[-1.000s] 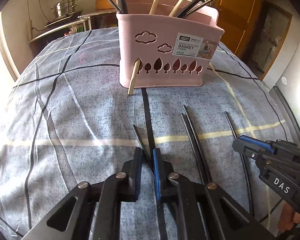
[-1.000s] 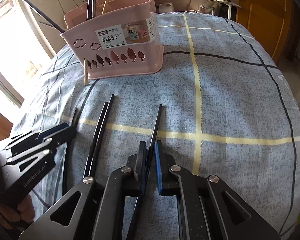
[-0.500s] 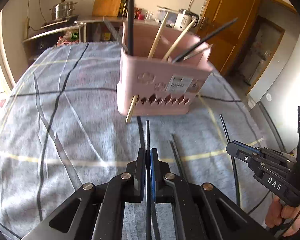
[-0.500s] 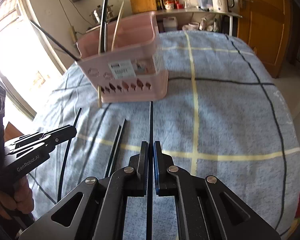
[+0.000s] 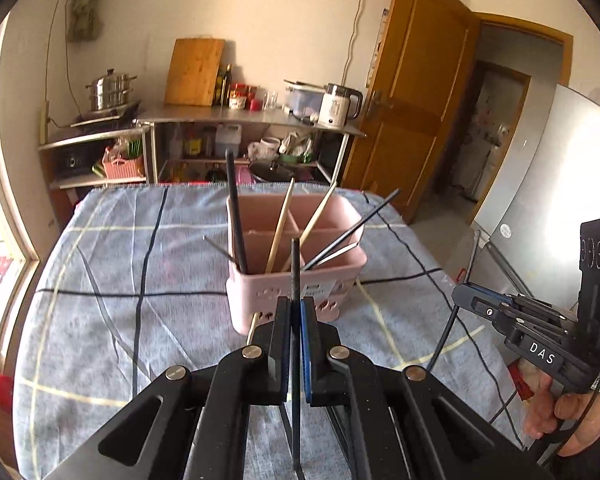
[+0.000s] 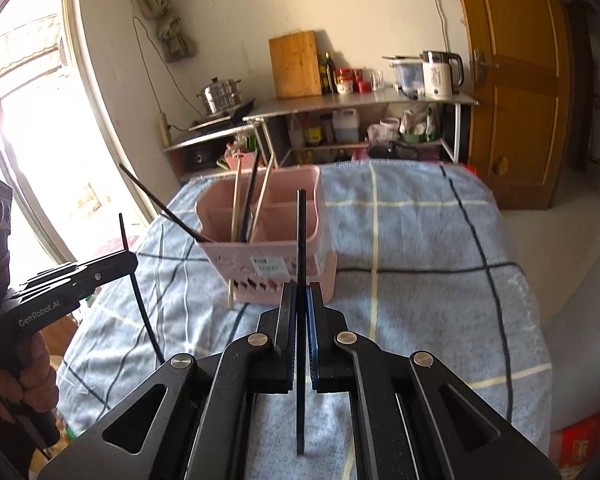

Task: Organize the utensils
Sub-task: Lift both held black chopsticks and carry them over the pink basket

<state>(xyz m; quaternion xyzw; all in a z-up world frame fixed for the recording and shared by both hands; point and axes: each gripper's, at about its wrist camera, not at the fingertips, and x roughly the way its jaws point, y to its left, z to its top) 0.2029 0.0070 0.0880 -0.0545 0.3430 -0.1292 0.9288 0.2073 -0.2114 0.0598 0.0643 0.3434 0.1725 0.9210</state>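
A pink divided utensil basket (image 5: 296, 276) stands mid-table and holds several black and wooden chopsticks; it also shows in the right wrist view (image 6: 268, 240). My left gripper (image 5: 295, 304) is shut on a black chopstick (image 5: 296, 264) that points up in front of the basket. My right gripper (image 6: 299, 292) is shut on another black chopstick (image 6: 301, 236), held upright near the basket's right front. Each gripper shows in the other's view, the right (image 5: 460, 292) and the left (image 6: 130, 258), each with its chopstick hanging below. A wooden chopstick (image 6: 231, 294) leans against the basket's front.
The table wears a blue checked cloth (image 5: 140, 320). Behind it stands a metal shelf (image 5: 240, 116) with a kettle, pot, cutting board and bottles. A wooden door (image 5: 412, 112) is at the right, a window at the left.
Both grippers closed on black chopsticks lying on the cloth and lifted them high above the table, away from the basket. The views now tilt up toward the room.
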